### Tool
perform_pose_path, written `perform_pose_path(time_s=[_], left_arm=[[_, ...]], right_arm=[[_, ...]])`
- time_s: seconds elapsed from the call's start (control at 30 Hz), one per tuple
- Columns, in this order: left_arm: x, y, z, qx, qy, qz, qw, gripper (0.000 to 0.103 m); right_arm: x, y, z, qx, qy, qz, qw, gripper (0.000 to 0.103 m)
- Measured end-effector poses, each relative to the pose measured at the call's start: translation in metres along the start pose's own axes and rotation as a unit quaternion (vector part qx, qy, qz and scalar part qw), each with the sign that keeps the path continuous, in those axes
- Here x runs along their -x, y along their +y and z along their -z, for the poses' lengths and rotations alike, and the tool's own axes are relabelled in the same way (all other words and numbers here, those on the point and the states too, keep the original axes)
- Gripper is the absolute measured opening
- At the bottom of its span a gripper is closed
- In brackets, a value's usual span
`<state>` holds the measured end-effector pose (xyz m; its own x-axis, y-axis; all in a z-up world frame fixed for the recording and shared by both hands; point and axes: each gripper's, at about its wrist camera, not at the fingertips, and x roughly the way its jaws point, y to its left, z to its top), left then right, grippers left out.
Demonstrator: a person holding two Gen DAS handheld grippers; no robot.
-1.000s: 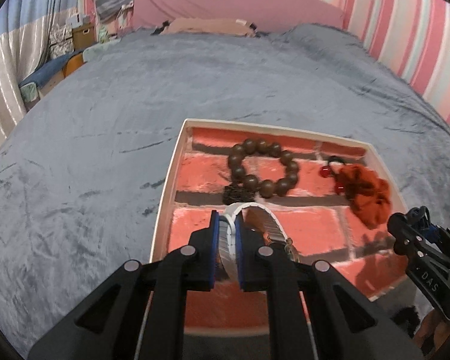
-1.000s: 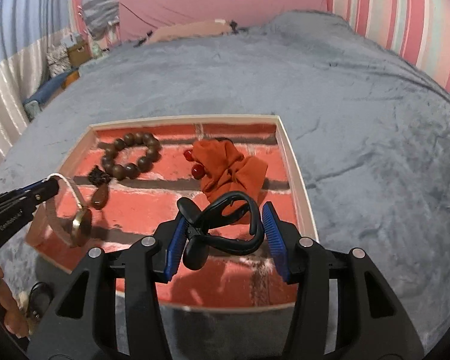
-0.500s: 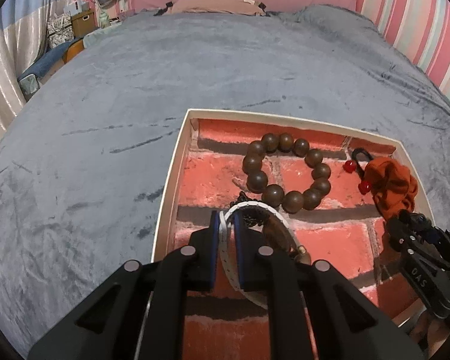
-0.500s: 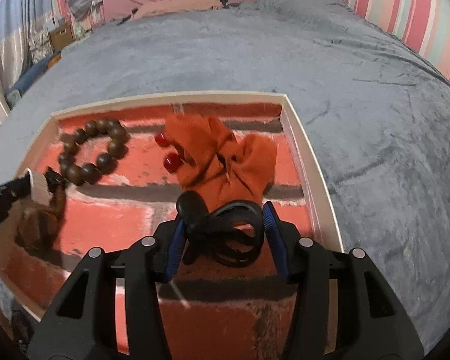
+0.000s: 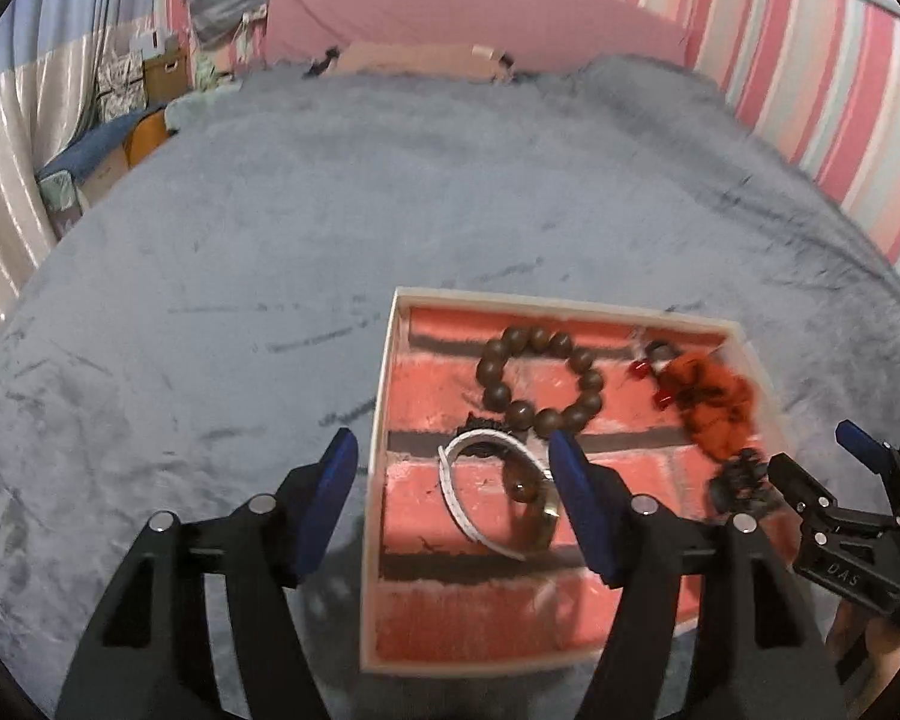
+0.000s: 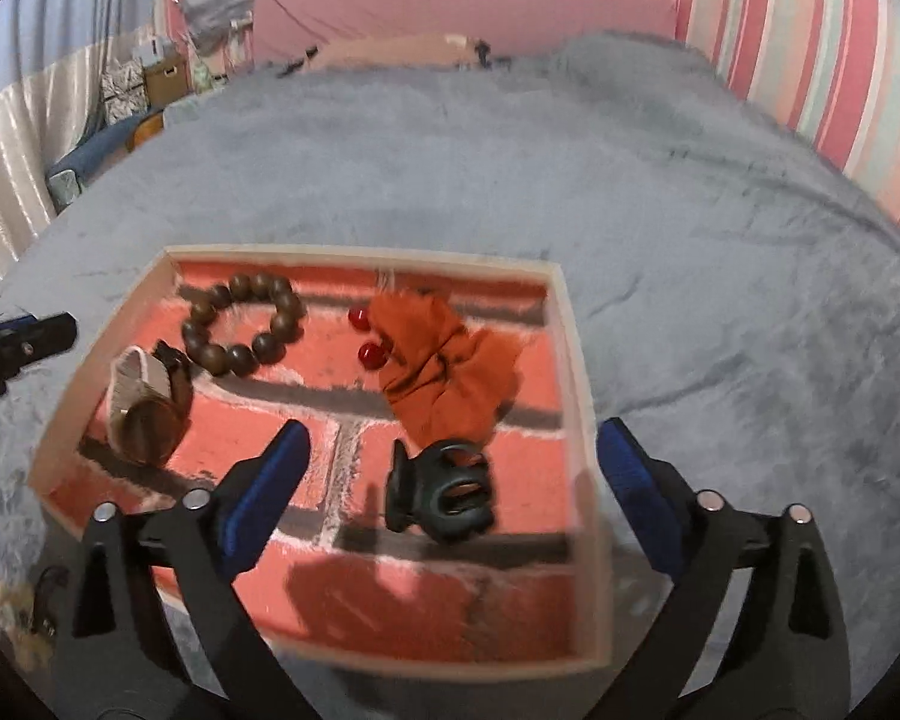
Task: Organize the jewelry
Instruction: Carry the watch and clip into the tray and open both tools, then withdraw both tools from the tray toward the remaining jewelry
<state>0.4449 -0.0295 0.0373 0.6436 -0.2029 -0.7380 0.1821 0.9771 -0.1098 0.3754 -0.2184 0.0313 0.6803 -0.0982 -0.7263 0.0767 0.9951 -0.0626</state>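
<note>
tray (image 6: pixel 573 360) on grey blanket (image 6: pixel 720 240) holding bead bracelet (image 6: pixel 243 324), watch (image 6: pixel 144 408), orange scrunchie (image 6: pixel 450 372), black claw clip (image 6: pixel 441 492); left gripper (image 5: pixel 453 504) and right gripper (image 6: pixel 450 480) both hovering with fingers spread, gripping nothing

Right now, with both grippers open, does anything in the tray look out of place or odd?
Mostly tidy: the bead bracelet, orange scrunchie, black hair clip and watch all lie inside the tray. Only the watch looks odd: it rests on its side, strap curled, touching the bracelet. Some small things lie outside, too blurred to name.
</note>
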Motion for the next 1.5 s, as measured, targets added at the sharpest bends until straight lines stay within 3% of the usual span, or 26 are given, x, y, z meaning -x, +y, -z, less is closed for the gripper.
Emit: perform_pose_path(time_s=[0.13,0.4,0.7,0.9,1.03,1.37,1.5], left_arm=[[0.050,0.019,0.002,0.003,-0.048,-0.003,0.9988,0.086],[0.116,0.050,0.040,-0.003,-0.081,-0.014,0.9966,0.092],[0.135,0.076,0.104,0.001,-0.069,-0.029,0.9972,0.092],[0.136,0.079,0.140,-0.003,-0.061,-0.026,0.9978,0.092],[0.122,0.080,0.164,-0.002,-0.040,-0.019,0.9990,0.092],[0.105,0.086,0.193,0.001,-0.011,-0.003,0.9999,0.092],[0.093,0.082,0.199,-0.020,-0.003,-0.012,0.9997,0.092]], right_arm=[[0.047,-0.011,0.000,0.007,-0.038,0.003,0.999,0.099],[0.103,-0.005,0.027,0.009,-0.078,0.014,0.997,0.099],[0.127,0.005,0.071,-0.011,-0.085,0.006,0.996,0.099],[0.126,0.026,0.095,-0.022,-0.076,-0.005,0.997,0.099],[0.108,0.058,0.115,-0.005,-0.047,-0.022,0.999,0.099],[0.066,0.107,0.139,0.025,0.006,-0.024,0.999,0.097],[0.055,0.110,0.141,0.029,0.025,-0.020,0.999,0.090]])
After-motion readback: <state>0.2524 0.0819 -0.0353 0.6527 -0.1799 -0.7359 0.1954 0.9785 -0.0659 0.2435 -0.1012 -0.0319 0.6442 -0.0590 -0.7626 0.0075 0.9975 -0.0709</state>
